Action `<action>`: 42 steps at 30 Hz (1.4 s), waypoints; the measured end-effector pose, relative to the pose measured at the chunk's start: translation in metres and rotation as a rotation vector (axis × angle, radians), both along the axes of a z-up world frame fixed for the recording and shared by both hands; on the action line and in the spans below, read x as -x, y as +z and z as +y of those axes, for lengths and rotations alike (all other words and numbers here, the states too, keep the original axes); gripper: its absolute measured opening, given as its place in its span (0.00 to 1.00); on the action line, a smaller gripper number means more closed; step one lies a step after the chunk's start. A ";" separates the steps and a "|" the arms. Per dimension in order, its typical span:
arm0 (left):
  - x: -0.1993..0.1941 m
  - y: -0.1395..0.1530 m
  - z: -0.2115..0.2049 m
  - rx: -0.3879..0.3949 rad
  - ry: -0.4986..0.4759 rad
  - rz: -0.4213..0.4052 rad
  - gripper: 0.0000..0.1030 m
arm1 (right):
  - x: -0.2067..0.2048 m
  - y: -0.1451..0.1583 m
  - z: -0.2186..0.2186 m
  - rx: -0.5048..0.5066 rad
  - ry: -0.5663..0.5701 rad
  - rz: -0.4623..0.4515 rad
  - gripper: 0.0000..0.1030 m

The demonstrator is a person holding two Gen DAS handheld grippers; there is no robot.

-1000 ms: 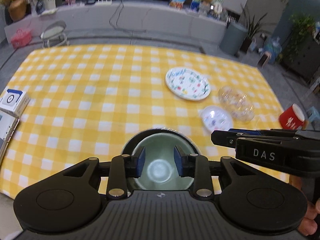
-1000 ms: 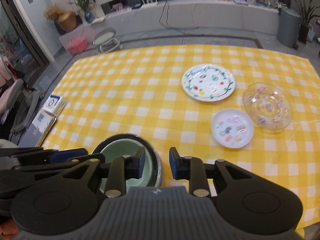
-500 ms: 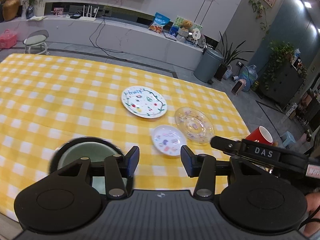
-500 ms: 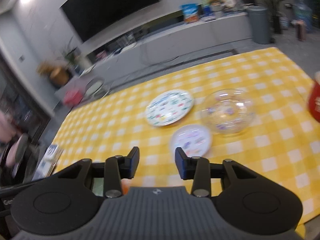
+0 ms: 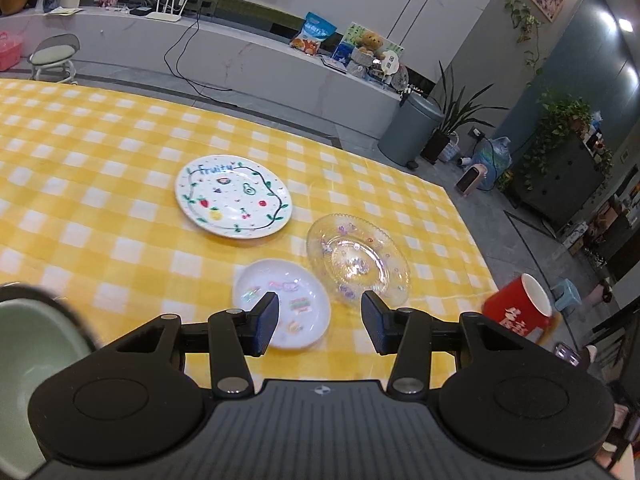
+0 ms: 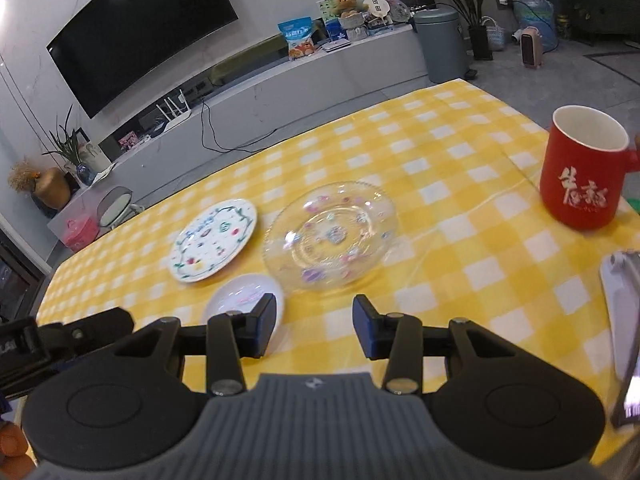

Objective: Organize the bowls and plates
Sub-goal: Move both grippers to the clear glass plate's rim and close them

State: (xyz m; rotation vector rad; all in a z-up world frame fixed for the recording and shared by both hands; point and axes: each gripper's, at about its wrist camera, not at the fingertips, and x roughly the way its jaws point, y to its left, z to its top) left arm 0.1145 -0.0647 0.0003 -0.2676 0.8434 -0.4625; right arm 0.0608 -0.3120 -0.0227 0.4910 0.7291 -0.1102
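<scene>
A white fruit-print plate point(image 5: 233, 196) point(image 6: 213, 239), a clear glass dish point(image 5: 358, 259) point(image 6: 331, 237) and a small white saucer point(image 5: 282, 303) point(image 6: 243, 297) lie on the yellow checked table. A green bowl point(image 5: 28, 344) in a dark dish sits at the near left. My left gripper point(image 5: 319, 323) is open and empty, above the saucer's near right edge. My right gripper point(image 6: 315, 327) is open and empty, just in front of the glass dish and right of the saucer.
A red mug point(image 5: 519, 312) point(image 6: 581, 172) stands near the table's right edge. A white flat object point(image 6: 622, 320) lies at the near right. The left gripper's body point(image 6: 60, 340) shows at the lower left of the right wrist view.
Both grippers have swung right, away from the green bowl toward the saucer and glass dish. Both have opened wider. The bowl stays on the table.
</scene>
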 end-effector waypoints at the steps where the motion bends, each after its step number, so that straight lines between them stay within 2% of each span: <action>1: -0.004 -0.003 -0.005 -0.006 0.005 -0.005 0.52 | -0.005 -0.004 -0.005 -0.003 0.000 -0.002 0.41; 6: -0.030 -0.017 -0.027 0.015 0.019 -0.005 0.52 | -0.031 -0.021 -0.029 -0.070 -0.028 0.008 0.41; 11: -0.055 -0.034 -0.038 0.046 0.051 0.015 0.52 | -0.054 -0.035 -0.046 -0.093 -0.048 0.023 0.41; 17: -0.081 -0.056 -0.049 0.065 0.090 0.074 0.52 | -0.072 -0.051 -0.071 -0.171 -0.116 0.037 0.35; 20: -0.087 -0.062 -0.057 0.063 0.069 0.078 0.52 | -0.077 -0.056 -0.076 -0.180 -0.134 0.039 0.31; 24: -0.096 -0.070 -0.067 0.017 0.060 0.088 0.52 | -0.081 -0.062 -0.080 -0.176 -0.154 0.037 0.30; 30: -0.104 -0.080 -0.072 -0.010 0.050 0.112 0.47 | -0.085 -0.075 -0.086 -0.212 -0.181 0.051 0.25; 34: -0.109 -0.084 -0.076 -0.007 0.029 0.138 0.34 | -0.088 -0.076 -0.083 -0.216 -0.166 0.043 0.24; 36: -0.111 -0.086 -0.077 -0.015 0.031 0.145 0.31 | -0.089 -0.077 -0.080 -0.208 -0.159 0.036 0.23; 40: -0.114 -0.087 -0.078 -0.013 0.043 0.138 0.30 | -0.089 -0.079 -0.079 -0.198 -0.166 0.039 0.11; 42: -0.115 -0.088 -0.078 -0.012 0.057 0.141 0.29 | -0.089 -0.080 -0.080 -0.204 -0.168 0.041 0.10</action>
